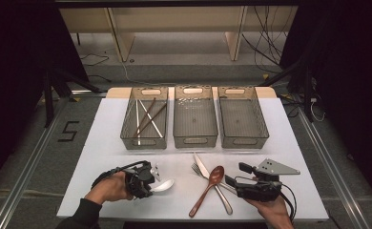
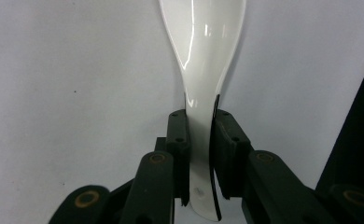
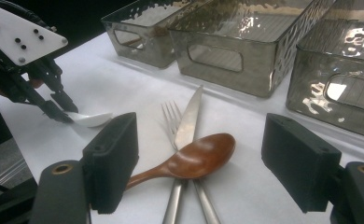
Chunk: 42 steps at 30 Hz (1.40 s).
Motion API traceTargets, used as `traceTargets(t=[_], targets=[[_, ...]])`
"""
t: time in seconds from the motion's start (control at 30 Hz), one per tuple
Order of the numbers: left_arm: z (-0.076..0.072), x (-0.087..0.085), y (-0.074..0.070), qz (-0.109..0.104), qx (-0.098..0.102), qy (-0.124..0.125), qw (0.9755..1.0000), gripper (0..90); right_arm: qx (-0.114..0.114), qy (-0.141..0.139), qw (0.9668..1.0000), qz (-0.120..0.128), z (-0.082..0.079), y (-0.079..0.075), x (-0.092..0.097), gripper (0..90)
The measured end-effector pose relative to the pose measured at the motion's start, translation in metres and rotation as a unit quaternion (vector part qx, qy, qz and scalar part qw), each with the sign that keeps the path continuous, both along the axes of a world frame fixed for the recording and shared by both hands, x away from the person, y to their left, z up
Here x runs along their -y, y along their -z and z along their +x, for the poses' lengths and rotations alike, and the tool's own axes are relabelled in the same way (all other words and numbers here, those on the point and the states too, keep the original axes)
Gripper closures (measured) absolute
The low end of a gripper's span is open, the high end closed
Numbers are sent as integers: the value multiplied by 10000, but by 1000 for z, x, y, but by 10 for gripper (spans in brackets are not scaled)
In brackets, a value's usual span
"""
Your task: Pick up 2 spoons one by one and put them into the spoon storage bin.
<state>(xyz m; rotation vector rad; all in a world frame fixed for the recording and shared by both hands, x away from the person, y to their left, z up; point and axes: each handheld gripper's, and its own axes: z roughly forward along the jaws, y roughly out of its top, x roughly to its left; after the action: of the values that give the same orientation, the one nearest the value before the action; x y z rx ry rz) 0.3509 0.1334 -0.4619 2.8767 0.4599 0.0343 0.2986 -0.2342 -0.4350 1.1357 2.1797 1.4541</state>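
Note:
A white ceramic spoon [image 1: 164, 185] lies on the white table at the front left. My left gripper [image 1: 148, 183] is shut on its handle, and in the left gripper view both pads press the handle's sides while the spoon [image 2: 203, 56] stretches away from my left gripper [image 2: 200, 116]. At the front right my right gripper [image 1: 236, 174] stands open with nothing between its jaws. In the right gripper view my right gripper [image 3: 201, 123] faces a wooden spoon [image 3: 194, 158] that lies across a fork [image 3: 171, 116] and a knife [image 3: 189, 116].
Three clear bins stand in a row at the back of the table: the left bin [image 1: 127, 126] holds chopsticks [image 1: 148, 119], the middle bin [image 1: 195, 140] and the right bin [image 1: 263, 124] hold nothing. The wooden spoon [image 1: 208, 188] lies front centre between the hands.

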Motion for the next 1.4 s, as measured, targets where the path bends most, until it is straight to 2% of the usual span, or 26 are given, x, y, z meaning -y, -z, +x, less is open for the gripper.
traceTargets(t=[0.43,0.6,0.7,0.73,0.87,1.0,1.13,1.27,1.4], targets=[[4,-1,-1,-25,-67,-197,9998,802,-7,-1,10000,9,0,0,0,279],[6,-2,0,-59,-25,-400,9992,832,-8,0,10000,7,0,0,0,280],[7,-3,1,-147,-56,-512,9986,848,-10,-1,10000,7,0,0,0,280],[7,-3,0,-129,-58,-481,9987,849,-12,-3,10000,5,0,0,0,280],[8,-3,-3,-194,23,-593,9981,850,-18,1,10000,13,0,0,0,280],[10,-5,-6,-369,60,-702,9968,851,-14,6,10000,17,0,0,1,279],[12,-5,-11,-598,156,-884,9942,851,-16,3,10000,19,0,0,0,280],[15,-7,-17,-868,293,-1135,9893,850,-12,5,10000,23,0,0,1,280],[18,-7,-24,-1228,397,-1404,9817,850,-15,9,10000,23,0,0,0,280]])
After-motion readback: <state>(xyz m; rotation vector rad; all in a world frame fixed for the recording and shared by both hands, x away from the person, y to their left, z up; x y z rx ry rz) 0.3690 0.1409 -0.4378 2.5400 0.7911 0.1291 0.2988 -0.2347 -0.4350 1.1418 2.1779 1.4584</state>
